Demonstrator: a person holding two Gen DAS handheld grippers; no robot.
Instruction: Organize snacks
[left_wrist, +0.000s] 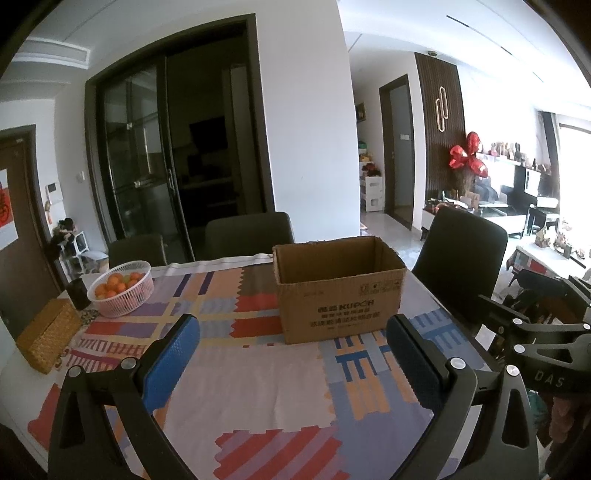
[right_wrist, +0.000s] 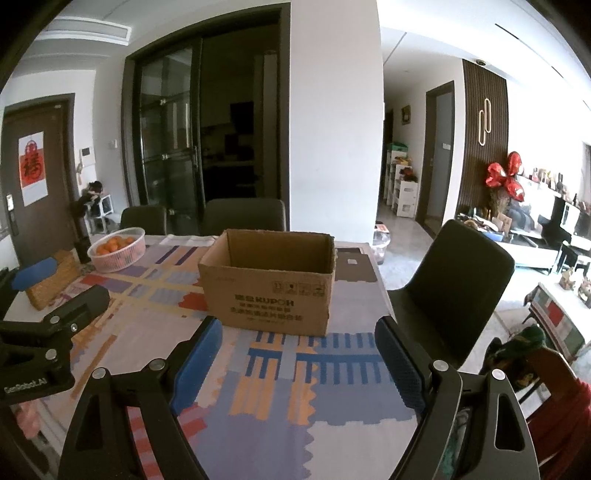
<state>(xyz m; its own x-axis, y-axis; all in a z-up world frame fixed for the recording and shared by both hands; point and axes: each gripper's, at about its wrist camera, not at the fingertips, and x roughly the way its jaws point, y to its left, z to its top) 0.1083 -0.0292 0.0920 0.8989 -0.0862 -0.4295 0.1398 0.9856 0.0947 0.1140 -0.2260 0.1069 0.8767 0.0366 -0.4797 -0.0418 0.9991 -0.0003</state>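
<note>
our left hand-held gripper (left_wrist: 291, 354) hangs released over the counter (left_wrist: 258, 387), blue pads (left_wrist: 171, 365) wide apart with nothing between them. our right hand-held gripper (right_wrist: 299, 360) is likewise spread and grasping nothing. ahead of both, beyond the fingertips, stands the open box (left_wrist: 338, 286) on the patterned cloth (left_wrist: 207, 306); its inside is mostly hidden from us. far left sit a basket (left_wrist: 123, 290) of oranges (left_wrist: 118, 282) and a woven case (left_wrist: 48, 334). chairs (left_wrist: 460, 254) ring the counter.

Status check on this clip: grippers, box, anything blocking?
Left gripper open, empty. Right gripper open, empty. Cardboard box upright on tablecloth, open-topped, ahead of both. No snacks visible; path to box clear.
</note>
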